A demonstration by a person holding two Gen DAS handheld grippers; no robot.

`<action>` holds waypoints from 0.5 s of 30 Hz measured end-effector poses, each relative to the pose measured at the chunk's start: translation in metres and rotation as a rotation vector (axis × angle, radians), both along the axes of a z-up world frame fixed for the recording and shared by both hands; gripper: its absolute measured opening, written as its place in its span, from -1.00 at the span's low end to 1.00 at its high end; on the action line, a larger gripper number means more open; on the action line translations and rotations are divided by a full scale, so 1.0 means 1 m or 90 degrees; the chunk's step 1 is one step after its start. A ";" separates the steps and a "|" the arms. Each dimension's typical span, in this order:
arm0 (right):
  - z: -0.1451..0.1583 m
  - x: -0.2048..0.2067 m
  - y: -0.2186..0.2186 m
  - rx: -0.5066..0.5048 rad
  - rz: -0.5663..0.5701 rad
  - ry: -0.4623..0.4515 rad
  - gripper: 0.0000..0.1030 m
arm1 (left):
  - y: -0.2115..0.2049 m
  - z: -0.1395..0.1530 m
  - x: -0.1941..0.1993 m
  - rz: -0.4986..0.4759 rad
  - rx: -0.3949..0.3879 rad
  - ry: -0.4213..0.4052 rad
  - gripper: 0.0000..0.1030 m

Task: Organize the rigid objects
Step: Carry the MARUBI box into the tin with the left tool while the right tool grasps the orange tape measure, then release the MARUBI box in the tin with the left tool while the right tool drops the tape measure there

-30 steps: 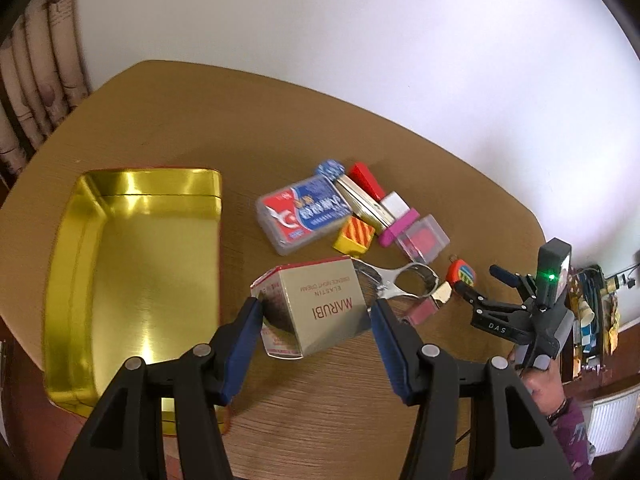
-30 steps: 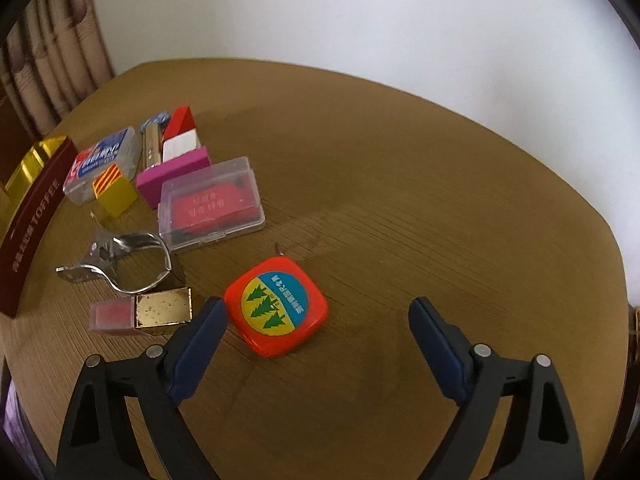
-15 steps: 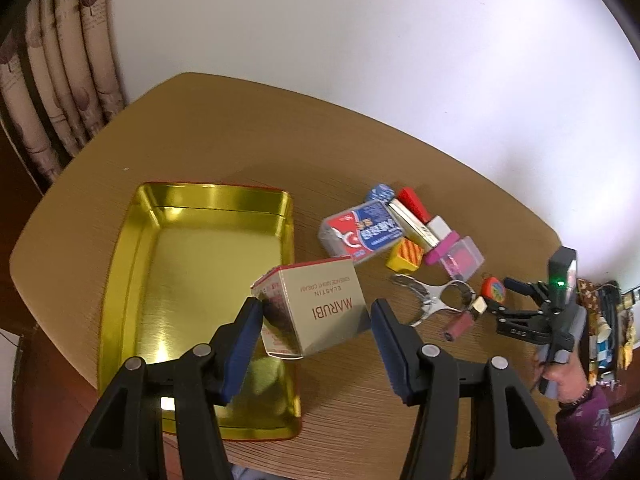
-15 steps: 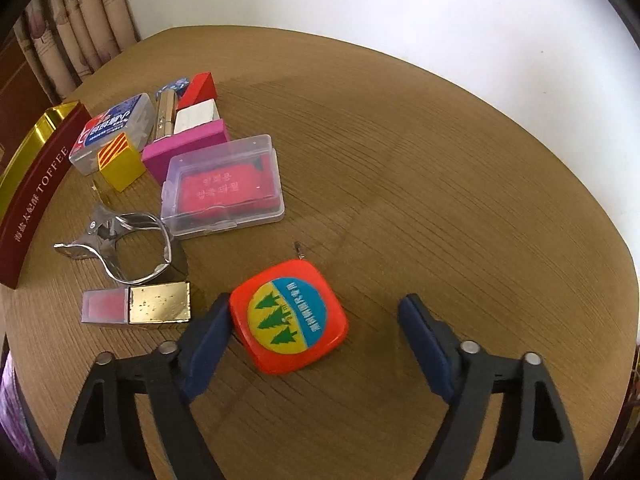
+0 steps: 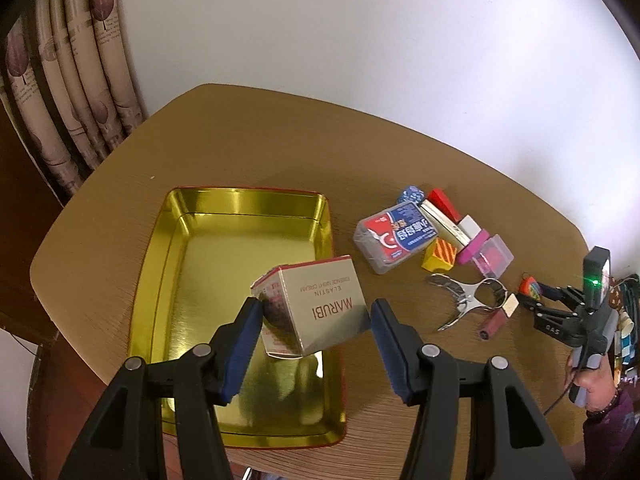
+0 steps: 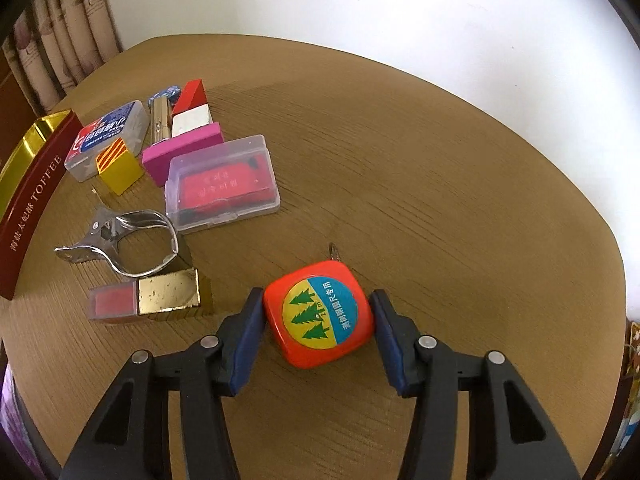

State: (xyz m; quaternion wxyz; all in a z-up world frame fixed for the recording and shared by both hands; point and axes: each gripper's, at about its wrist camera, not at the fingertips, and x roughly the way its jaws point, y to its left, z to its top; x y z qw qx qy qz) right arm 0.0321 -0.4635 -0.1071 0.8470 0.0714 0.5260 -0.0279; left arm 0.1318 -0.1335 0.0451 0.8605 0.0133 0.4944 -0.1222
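My left gripper (image 5: pixel 316 320) is shut on a cream MARUBI carton (image 5: pixel 316 308) and holds it above the right part of the gold tin tray (image 5: pixel 188 272). My right gripper (image 6: pixel 318 320) is shut on an orange tape measure (image 6: pixel 320 316) that rests on the table; it shows far right in the left wrist view (image 5: pixel 530 286). The tray's dark red wall (image 6: pixel 32 200) is at the left in the right wrist view.
On the wooden table (image 6: pixel 420 160) lie a red-and-blue plastic box (image 5: pixel 394 236), yellow striped block (image 5: pixel 438 256), pink block (image 6: pixel 182 152), clear case (image 6: pixel 224 184), metal clip (image 5: pixel 468 296) and lipstick (image 6: pixel 148 296). A wall stands behind; curtains (image 5: pixel 76 80) hang left.
My left gripper has lifted the carton up and moved left, from the table to above the tray. My right gripper moved forward and closed around the tape measure.
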 end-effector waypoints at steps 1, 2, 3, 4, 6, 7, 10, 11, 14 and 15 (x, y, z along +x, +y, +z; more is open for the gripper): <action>0.001 0.011 -0.002 0.001 -0.004 0.000 -0.05 | 0.001 0.000 0.000 0.001 0.002 -0.001 0.12; 0.001 0.009 -0.001 0.003 -0.009 0.000 -0.05 | 0.003 -0.001 0.001 0.002 0.005 -0.003 0.12; 0.002 0.006 -0.001 0.006 -0.013 -0.002 -0.05 | 0.004 -0.002 0.001 0.004 0.008 -0.005 0.12; 0.003 0.007 0.001 0.006 -0.019 -0.003 -0.05 | 0.005 -0.002 0.001 0.005 0.010 -0.007 0.12; 0.005 0.002 0.001 0.012 -0.030 -0.007 -0.05 | 0.008 -0.003 0.002 0.009 0.017 -0.011 0.12; 0.007 -0.001 0.001 0.020 -0.035 -0.011 -0.05 | 0.010 -0.005 0.003 0.011 0.020 -0.012 0.12; 0.018 -0.008 0.001 0.034 -0.046 -0.025 -0.05 | 0.017 -0.010 0.008 0.020 0.028 -0.010 0.12; 0.024 -0.009 0.004 0.043 -0.048 -0.033 -0.05 | 0.021 -0.014 0.011 0.025 0.032 -0.008 0.12; 0.044 -0.011 0.016 0.060 -0.043 -0.059 -0.05 | 0.030 -0.024 0.022 0.038 0.051 -0.005 0.12; 0.049 -0.014 0.019 0.065 -0.040 -0.066 -0.05 | 0.032 -0.028 0.026 0.039 0.058 -0.004 0.12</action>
